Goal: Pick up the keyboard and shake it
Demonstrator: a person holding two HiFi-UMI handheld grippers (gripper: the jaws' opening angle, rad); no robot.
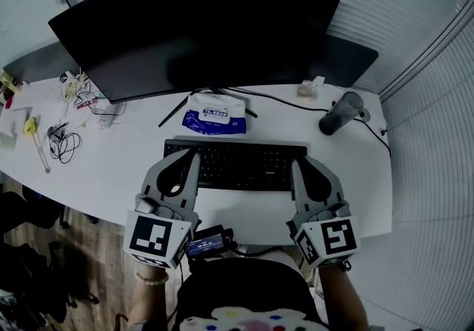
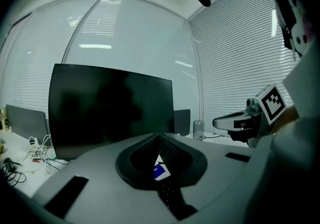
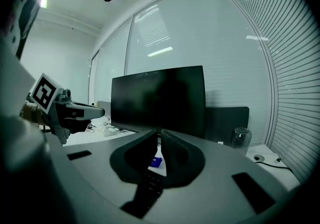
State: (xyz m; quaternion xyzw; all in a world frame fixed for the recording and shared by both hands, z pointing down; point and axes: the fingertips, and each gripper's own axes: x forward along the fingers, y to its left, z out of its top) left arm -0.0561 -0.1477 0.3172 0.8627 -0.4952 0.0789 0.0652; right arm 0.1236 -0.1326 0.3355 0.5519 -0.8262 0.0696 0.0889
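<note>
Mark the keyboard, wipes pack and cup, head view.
keyboard [image 1: 237,165]: head view, middle of the key field.
wipes pack [image 1: 215,115]: head view, centre of its blue-and-white top face.
cup [image 1: 335,121]: head view, its dark side wall.

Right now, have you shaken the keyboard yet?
Nothing looks done so far: the keyboard lies flat on the desk. In hand: the left claw and the right claw sit over its two ends, both shut, pinching nothing that I can see. Left to do: grip it, lift it and shake it.
</note>
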